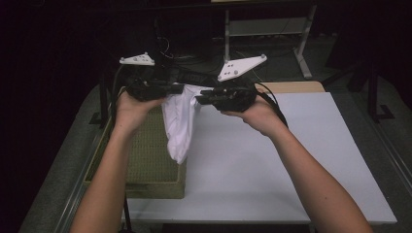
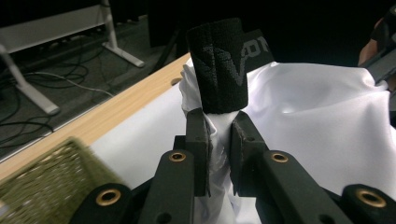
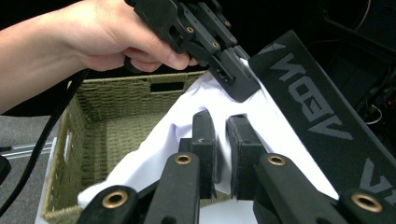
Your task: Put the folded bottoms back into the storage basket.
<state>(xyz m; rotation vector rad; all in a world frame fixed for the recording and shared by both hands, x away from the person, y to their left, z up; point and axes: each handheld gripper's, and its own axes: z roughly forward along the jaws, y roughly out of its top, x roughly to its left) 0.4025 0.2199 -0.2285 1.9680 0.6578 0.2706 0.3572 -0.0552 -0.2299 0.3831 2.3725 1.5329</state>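
Basket (image 1: pixel 145 145) sits at the left end of the white table (image 1: pixel 301 160), open side up and woven in olive green. Above its right edge the left gripper (image 1: pixel 177 89) is clamped on one end of a white garment (image 1: pixel 179 124); in the left gripper view its jaws pinch the bunched white cloth just under a black waistband (image 2: pixel 219 65). The garment hangs slack from the two holds, its lower tip dangling over the basket's right rim, clear of the table. To its right, the right gripper (image 1: pixel 200 98) has its jaws closed on the white cloth too, just below the lettered waistband, as the right gripper view shows.

By my reading, the step in hand is carrying the garment, lifted out and spread between both hands, across from the basket toward the bare table. Next it likely calls for moving both hands rightward together, keeping the waistband taut, then lowering the cloth flat before either jaw lets go.
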